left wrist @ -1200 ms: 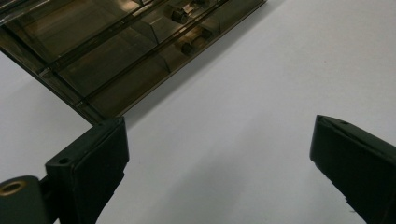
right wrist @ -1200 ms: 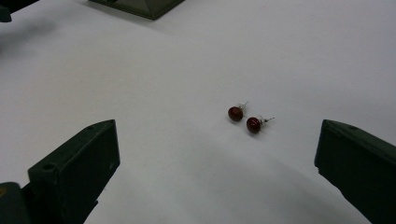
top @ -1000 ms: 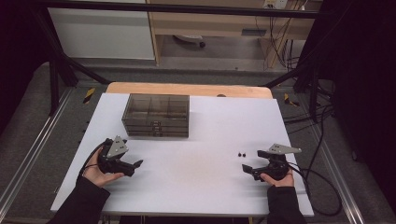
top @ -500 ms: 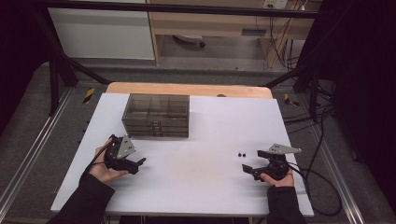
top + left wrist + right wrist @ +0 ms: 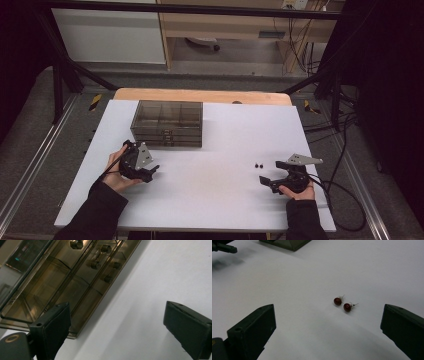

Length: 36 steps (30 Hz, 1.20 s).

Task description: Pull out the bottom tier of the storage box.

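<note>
left claw (image 5: 150,172), jaws spread, hovers just before the smoky drawer box (image 5: 169,124) on the white tabletop (image 5: 220,195). right claw (image 5: 267,181), jaws spread and empty, faces two red stud earrings (image 5: 343,304) lying near it, side by side.

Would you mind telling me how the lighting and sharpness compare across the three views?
High view: the white table is evenly lit while the surroundings fall dark. Left gripper view: the smoky drawer box shows bright reflections and the frame is tilted; the near fingers look soft. Right gripper view: the two red stud earrings are fairly sharp, with a blurred shadow at top left.
</note>
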Motion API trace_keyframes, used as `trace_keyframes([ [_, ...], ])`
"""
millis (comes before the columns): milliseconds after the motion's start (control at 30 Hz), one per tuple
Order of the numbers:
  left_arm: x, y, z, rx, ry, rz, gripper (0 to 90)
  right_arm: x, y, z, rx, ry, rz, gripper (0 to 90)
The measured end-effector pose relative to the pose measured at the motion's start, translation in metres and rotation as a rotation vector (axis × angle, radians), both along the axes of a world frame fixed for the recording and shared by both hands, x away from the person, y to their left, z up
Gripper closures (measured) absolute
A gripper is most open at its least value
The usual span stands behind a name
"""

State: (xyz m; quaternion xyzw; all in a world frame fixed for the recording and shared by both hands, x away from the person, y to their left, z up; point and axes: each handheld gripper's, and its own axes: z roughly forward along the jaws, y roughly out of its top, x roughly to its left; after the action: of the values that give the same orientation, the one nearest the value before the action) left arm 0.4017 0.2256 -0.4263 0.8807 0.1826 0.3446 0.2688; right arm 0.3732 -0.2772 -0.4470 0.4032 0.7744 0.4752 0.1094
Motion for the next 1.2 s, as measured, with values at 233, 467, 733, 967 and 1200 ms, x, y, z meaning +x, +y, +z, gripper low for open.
trace_keyframes([
  [233,0.003,-0.006,-0.005,0.052,-0.045,-0.027,11.3,0.0,0.0,0.0,-0.003,-0.002,0.002,0.6],
  [467,0.006,-0.012,-0.01,0.107,-0.092,-0.054,15.0,0.001,0.0,-0.001,-0.002,0.0,0.002,0.6],
  [733,0.008,-0.018,-0.014,0.15,-0.137,-0.074,16.6,0.001,0.0,-0.001,-0.001,0.001,0.001,0.6],
  [967,0.01,-0.021,-0.017,0.193,-0.187,-0.086,20.4,0.001,0.0,-0.001,-0.002,0.0,0.002,0.6],
  [1200,0.011,-0.025,-0.022,0.27,-0.227,-0.085,25.2,0.0,0.0,0.0,-0.001,0.0,0.0,0.6],
])
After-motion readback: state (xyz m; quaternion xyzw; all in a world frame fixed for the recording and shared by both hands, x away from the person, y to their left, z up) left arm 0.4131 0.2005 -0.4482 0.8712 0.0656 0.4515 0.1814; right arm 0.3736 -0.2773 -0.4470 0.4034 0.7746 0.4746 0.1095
